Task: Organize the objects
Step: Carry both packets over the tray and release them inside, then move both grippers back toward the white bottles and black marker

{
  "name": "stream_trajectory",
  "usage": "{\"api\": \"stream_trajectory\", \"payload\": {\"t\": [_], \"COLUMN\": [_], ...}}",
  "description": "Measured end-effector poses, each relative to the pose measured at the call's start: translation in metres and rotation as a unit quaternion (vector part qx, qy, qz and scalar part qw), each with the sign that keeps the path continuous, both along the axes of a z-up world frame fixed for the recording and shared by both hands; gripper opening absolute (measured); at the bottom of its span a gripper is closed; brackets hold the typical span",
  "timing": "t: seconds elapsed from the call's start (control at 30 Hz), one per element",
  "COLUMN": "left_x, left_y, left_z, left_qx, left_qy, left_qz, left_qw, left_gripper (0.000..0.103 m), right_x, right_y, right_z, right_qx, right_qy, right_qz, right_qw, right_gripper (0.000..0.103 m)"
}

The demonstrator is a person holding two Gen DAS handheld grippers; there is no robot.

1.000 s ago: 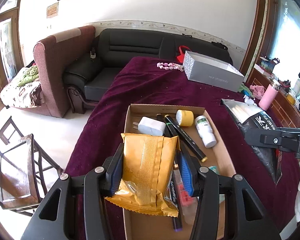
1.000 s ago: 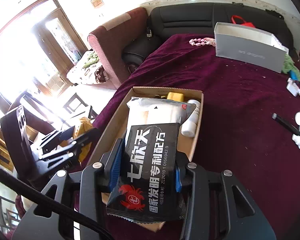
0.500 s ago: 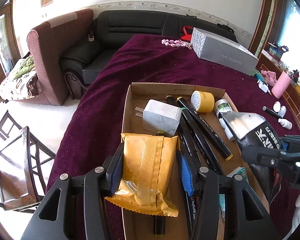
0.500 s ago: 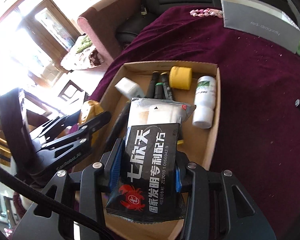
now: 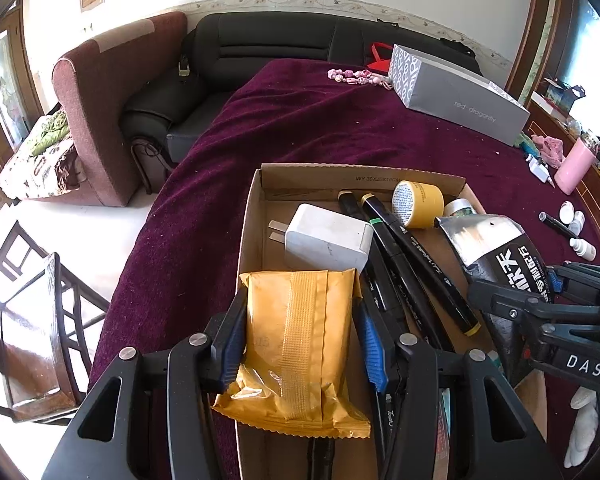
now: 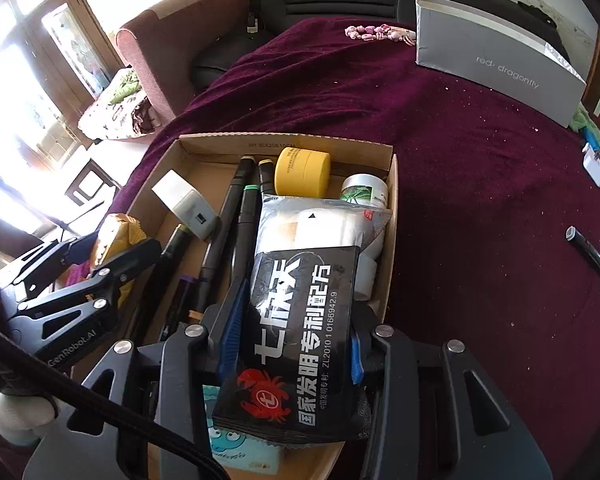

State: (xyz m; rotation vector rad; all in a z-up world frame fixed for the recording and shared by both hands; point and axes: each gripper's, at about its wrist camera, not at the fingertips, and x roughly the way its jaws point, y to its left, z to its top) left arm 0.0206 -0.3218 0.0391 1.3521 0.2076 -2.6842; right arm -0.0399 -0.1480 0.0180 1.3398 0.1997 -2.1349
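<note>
My left gripper (image 5: 298,300) is shut on a yellow snack packet (image 5: 296,344), held over the near left part of an open cardboard box (image 5: 252,216). My right gripper (image 6: 296,292) is shut on a black and silver pouch (image 6: 300,312) with a red crab logo, hanging over the box's right side (image 6: 392,208). Inside the box lie a white charger (image 5: 326,238), several black markers (image 5: 416,256), a yellow jar (image 5: 418,204) and a white bottle (image 6: 366,192). The right gripper with its pouch (image 5: 508,264) shows at the right of the left wrist view.
The box sits on a table with a maroon cloth (image 5: 300,120). A grey shoebox (image 5: 460,96) and pink beads (image 5: 352,76) lie at the far end. Small white bottles and a pen (image 6: 592,252) lie to the right. A sofa (image 5: 260,48) and wooden chair (image 5: 32,320) stand beyond the table edge.
Both grippers have come down and closer to the box, tilting further downward. The box contents now loom larger. Each packet stays gripped.
</note>
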Motion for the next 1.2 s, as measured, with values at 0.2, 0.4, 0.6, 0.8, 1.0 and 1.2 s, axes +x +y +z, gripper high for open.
{"api": "stream_trajectory", "payload": {"t": [0.2, 0.4, 0.6, 0.8, 1.0, 1.2], "left_x": [-0.004, -0.004, -0.001, 0.008, 0.020, 0.041], "left_y": [0.000, -0.003, -0.006, -0.006, -0.011, -0.010], "left_z": [-0.002, -0.003, -0.001, 0.012, 0.026, 0.048], "left_qx": [0.004, 0.026, 0.050, 0.054, 0.056, 0.059], "left_qy": [-0.005, -0.009, -0.006, 0.010, 0.020, 0.043], "left_qz": [0.004, 0.001, 0.003, 0.006, 0.018, 0.021], "left_qw": [1.0000, 0.9996, 0.9987, 0.9985, 0.9981, 0.9971], "left_gripper": [0.046, 0.050, 0.058, 0.061, 0.062, 0.066], "right_x": [-0.003, -0.003, -0.006, -0.008, -0.004, 0.001], "right_y": [-0.004, -0.007, -0.003, 0.006, 0.014, 0.033], "right_z": [-0.003, -0.003, -0.003, 0.003, 0.013, 0.027], "right_qx": [0.014, 0.021, 0.021, 0.001, -0.017, -0.037], "right_qy": [0.016, 0.029, 0.033, 0.029, 0.033, 0.041], "right_qz": [-0.002, -0.001, -0.019, -0.029, -0.037, -0.046], "right_qw": [1.000, 0.999, 0.999, 0.999, 0.999, 0.997], "right_gripper": [0.040, 0.041, 0.063, 0.063, 0.063, 0.064]}}
